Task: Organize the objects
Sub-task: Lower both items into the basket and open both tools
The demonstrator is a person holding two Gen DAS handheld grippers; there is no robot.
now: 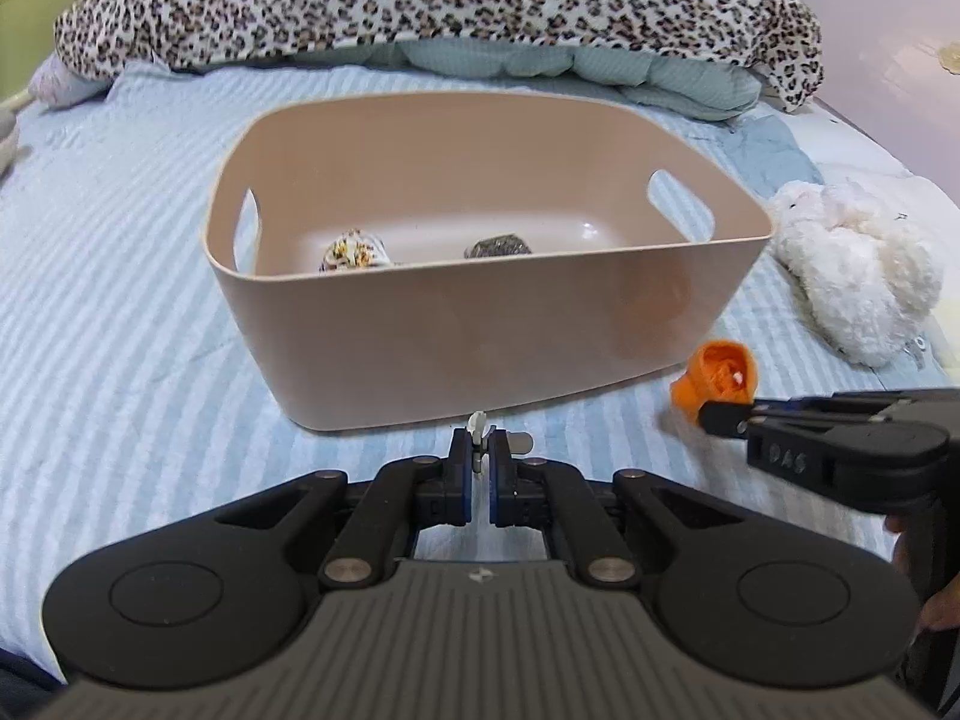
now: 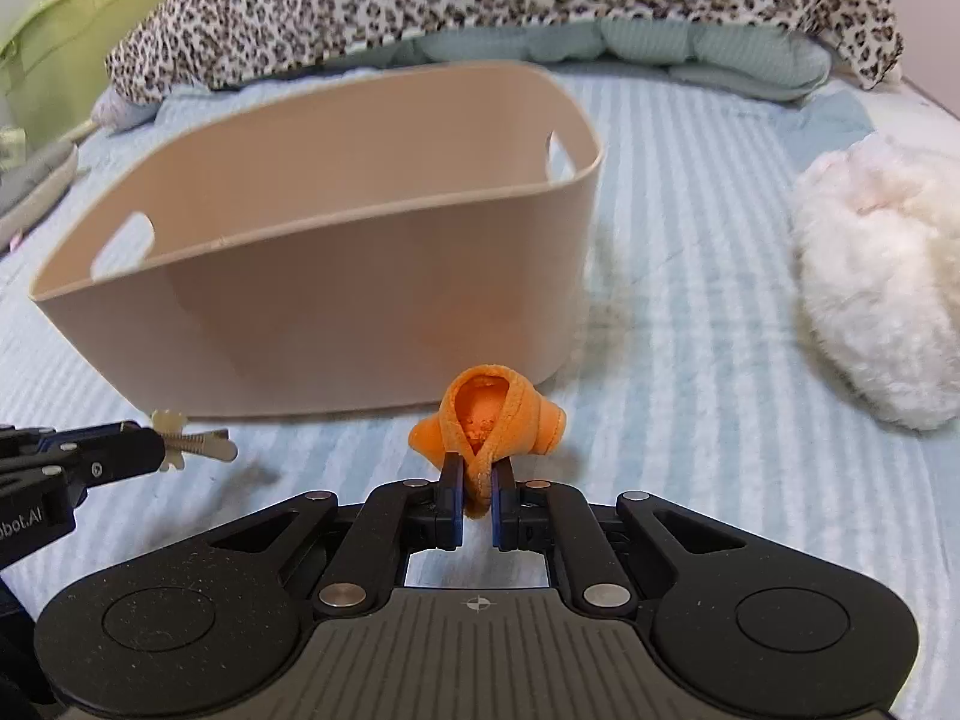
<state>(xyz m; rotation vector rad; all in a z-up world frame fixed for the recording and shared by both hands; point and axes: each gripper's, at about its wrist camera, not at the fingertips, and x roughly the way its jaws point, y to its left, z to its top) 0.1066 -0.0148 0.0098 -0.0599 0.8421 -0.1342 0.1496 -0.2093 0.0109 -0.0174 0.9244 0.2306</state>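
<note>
Orange cloth (image 2: 498, 420) (rolled), beige clip (image 2: 192, 441).

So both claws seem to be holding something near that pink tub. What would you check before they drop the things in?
1. Left claw gripping the small cream hair clip: ok, shut on it.
2. Right claw gripping the orange rolled cloth: ok, pinched at its lower edge.
3. Pink tub upright with its top open: ok.
4. Room inside the tub: ok, only a patterned bundle and a grey bundle on its floor.
5. Both items raised above the tub's rim: not ok, they sit below it, in front of the near wall.
6. White plush toy out of the way: ok, off to the right of the tub.
</note>
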